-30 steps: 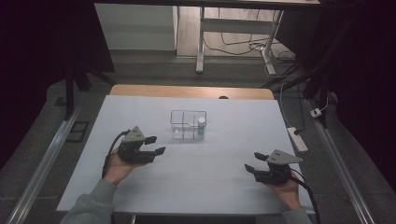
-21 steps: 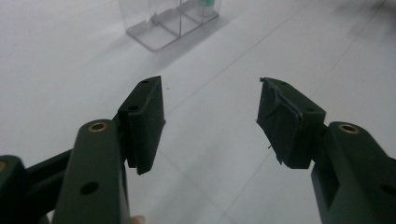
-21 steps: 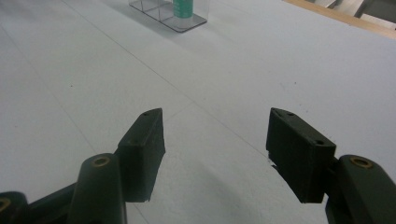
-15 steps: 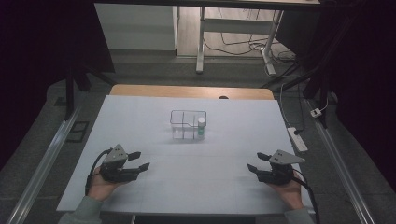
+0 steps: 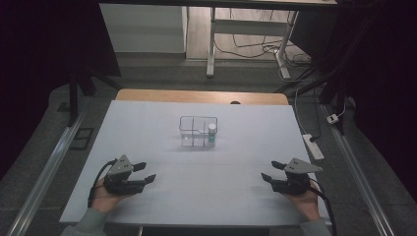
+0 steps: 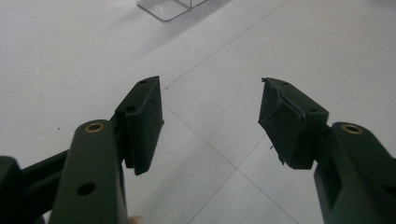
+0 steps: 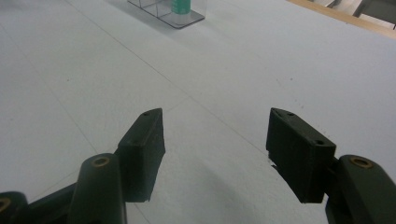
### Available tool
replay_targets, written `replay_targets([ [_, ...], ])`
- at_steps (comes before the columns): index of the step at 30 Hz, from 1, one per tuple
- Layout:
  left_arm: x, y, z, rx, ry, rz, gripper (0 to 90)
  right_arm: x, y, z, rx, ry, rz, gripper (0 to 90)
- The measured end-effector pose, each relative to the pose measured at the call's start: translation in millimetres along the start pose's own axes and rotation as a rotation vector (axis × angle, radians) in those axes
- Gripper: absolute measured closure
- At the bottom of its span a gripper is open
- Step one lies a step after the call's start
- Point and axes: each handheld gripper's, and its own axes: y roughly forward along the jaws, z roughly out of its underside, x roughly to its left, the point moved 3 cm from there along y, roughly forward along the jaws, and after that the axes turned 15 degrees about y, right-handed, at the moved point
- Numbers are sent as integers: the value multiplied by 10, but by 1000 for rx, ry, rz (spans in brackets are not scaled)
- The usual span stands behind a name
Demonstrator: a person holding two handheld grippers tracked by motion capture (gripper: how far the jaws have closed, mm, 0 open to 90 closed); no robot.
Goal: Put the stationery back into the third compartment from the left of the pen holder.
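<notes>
Clear bin (image 6: 170,7) cut off at top; bottle (image 7: 180,6) top cropped.

A white table (image 5: 162,137) fills the middle of the high view, a wooden strip along its far edge. Just above the frame's centre a clear divided box (image 5: 197,132) stands on it, with a small green bottle (image 5: 212,133) in its right compartment.

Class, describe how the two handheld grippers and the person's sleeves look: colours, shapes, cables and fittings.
Both the left gripper and the right gripper are black, each with two blocky jaws, brass-coloured pivot fittings and screw holes. Each carries a grey three-cornered plate on top and trails a black cable. The left gripper's pads look frayed at the edges. The sleeves are grey-green.
</notes>
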Motion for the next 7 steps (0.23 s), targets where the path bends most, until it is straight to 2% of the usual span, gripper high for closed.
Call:
replay_targets([
  [7, -12, -2, -8, -3, 6, -2, 379, 2, 6, 6, 10, -13, 4, 369],
])
